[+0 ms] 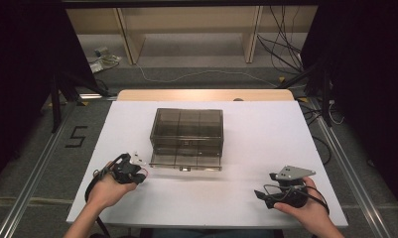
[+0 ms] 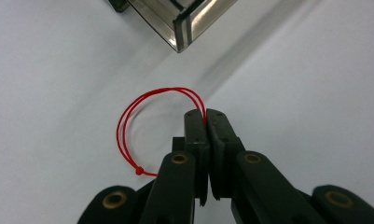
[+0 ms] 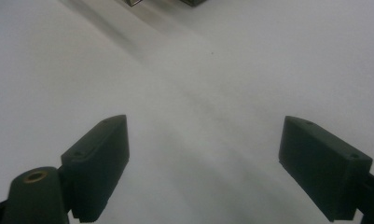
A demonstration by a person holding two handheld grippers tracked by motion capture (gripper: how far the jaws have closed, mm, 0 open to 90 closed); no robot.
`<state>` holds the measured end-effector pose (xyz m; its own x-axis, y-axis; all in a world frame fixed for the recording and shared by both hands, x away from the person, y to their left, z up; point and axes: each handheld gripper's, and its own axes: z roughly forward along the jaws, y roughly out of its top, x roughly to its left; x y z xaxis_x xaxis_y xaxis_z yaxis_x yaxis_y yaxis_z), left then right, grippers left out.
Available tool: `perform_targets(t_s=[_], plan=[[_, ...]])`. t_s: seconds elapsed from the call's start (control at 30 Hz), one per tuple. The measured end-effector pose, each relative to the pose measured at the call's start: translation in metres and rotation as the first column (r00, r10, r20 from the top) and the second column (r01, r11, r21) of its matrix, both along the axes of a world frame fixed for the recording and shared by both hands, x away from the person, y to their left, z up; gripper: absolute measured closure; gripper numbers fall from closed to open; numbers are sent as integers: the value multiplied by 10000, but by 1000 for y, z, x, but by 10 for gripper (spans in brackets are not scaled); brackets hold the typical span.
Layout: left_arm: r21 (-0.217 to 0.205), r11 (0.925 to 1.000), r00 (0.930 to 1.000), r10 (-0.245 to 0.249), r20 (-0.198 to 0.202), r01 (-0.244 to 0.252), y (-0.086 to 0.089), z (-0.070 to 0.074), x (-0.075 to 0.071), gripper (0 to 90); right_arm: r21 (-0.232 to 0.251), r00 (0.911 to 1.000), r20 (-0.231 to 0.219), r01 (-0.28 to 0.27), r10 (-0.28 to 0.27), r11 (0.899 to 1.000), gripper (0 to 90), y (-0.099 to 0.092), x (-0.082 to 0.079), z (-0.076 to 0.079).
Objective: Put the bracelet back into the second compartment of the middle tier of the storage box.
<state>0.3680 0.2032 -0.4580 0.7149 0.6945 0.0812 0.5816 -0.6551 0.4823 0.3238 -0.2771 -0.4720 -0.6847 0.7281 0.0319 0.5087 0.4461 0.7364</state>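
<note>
Left gripper (image 2: 205, 116) is clamped on the red string loop (image 2: 128, 121), so lift slowly toward the smoky box (image 1: 186, 138); right gripper (image 3: 203, 154) idles, jaws apart.

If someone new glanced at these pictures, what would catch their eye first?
Probably the red string loop, bright against the white table, pinched between the shut jaws of the left gripper. Next, the smoky transparent compartment box at the table's middle. The right gripper hangs open over bare table, to the right.
</note>
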Motion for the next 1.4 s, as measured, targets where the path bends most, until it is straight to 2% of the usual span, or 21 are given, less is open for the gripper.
perform_targets(t_s=[0.73, 0.93, 1.17, 1.4], plan=[[-351, 9975, 9969, 634, 455, -619, 4, 7, -2, 878, 37, 10000, 49, 0, 0, 10000, 168, -1, 0, 0], [-363, 9964, 9946, 790, 671, -767, 4, 9, -2, 878, 19, 10000, 41, -15, 15, 10000, 168, -1, 0, 0], [-564, 9936, 9906, 1026, 909, -977, 4, 11, -2, 878, 10, 10000, 42, -46, 46, 10000, 168, -1, 0, 0], [-754, 9905, 9877, 1224, 971, -1153, 5, 13, -2, 878, 29, 10000, 43, -43, 43, 10000, 168, -1, 0, 1]])
